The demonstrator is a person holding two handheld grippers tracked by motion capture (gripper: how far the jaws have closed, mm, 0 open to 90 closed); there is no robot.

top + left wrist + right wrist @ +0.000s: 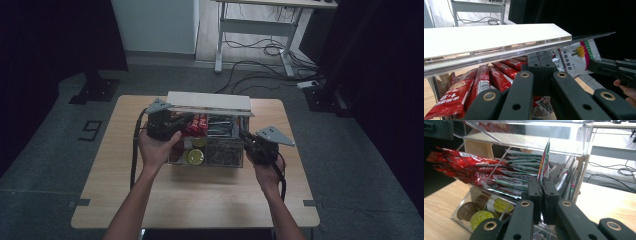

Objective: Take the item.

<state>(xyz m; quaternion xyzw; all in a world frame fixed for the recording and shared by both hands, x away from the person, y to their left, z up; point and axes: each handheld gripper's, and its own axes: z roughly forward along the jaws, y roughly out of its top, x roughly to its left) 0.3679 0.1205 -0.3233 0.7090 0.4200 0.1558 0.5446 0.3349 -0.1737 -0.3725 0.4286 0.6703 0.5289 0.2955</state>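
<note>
The right gripper (541, 185) had its jaws pressed onto a thin green-and-red sachet (544, 161), which stood on edge between the pads and rose toward twelve o'clock in the right gripper view. The sachet was still among its like: a fanned stack of green sachets (520, 176) lay just at nine o'clock of it, inside the clear acrylic organiser box (524, 143). Further toward nine o'clock a bundle of red stick packets (466, 170) jutted out of the neighbouring compartment, and at seven o'clock round coffee capsules (480, 216) (green, yellow and brown lids) sat in the lower front compartment.

The left gripper (541, 58) had its jaws pressed together at the underside of the box's raised lid (491, 40), a white panel on a clear sheet; whether the pads actually pinched the lid's edge could not be told. Red stick packets (484, 80) lay below it at eight o'clock, and a white packet with a yellow flower print (576, 56) sat at three o'clock.

In the high view the organiser box (227, 155) stood at the middle of the wooden tabletop (195, 200), with the left gripper (175, 120) at its ten o'clock corner and the right gripper (247, 137) at its four o'clock side.
</note>
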